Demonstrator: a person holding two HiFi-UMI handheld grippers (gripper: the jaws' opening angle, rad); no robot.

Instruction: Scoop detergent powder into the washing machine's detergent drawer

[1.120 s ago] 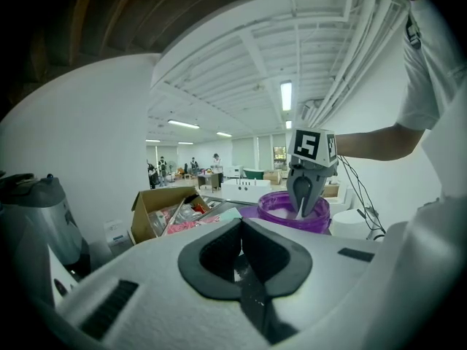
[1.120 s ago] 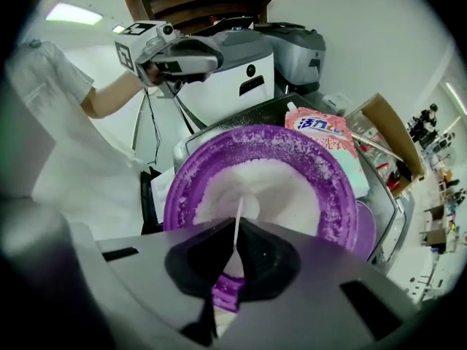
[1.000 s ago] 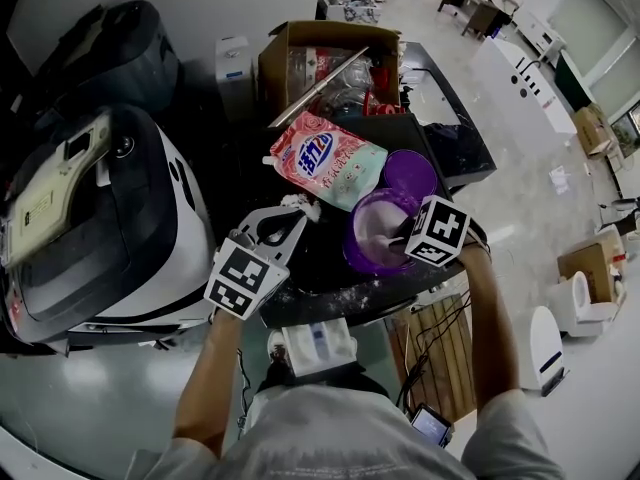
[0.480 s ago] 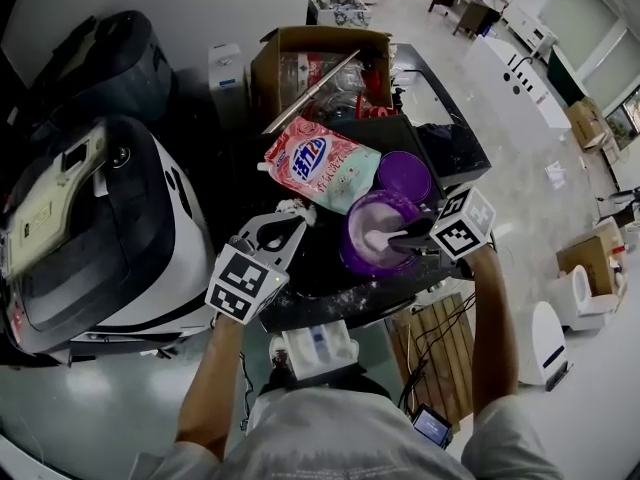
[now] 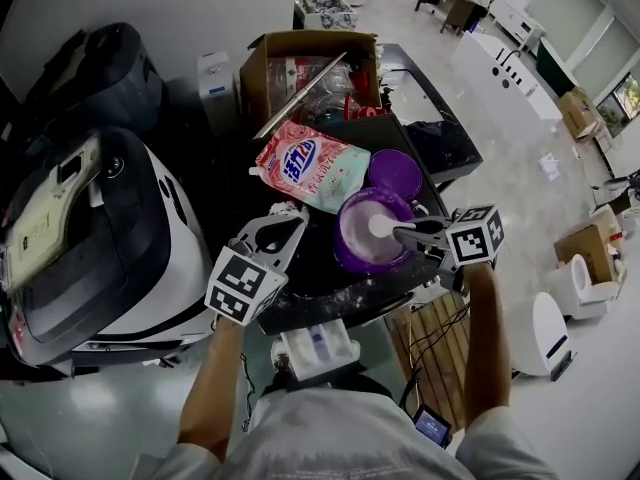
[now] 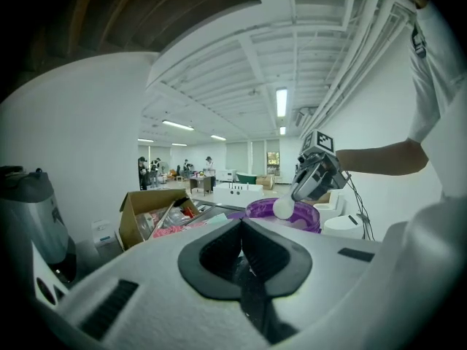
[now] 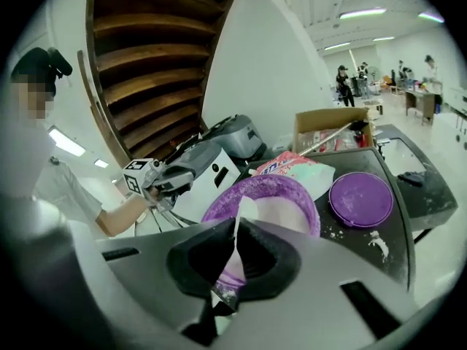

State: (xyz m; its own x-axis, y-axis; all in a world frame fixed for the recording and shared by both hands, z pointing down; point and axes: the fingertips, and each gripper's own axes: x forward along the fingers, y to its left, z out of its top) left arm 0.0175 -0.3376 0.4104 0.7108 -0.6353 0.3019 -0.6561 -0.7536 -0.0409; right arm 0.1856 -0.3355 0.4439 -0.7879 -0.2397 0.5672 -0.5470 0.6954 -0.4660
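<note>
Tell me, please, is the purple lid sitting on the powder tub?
No, the purple lid lies flat beside the open tub, whose white powder shows.

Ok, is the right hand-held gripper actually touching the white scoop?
Touching. The right gripper view shows the right hand-held gripper with its jaws closed on the white scoop, whose handle runs straight between them.
</note>
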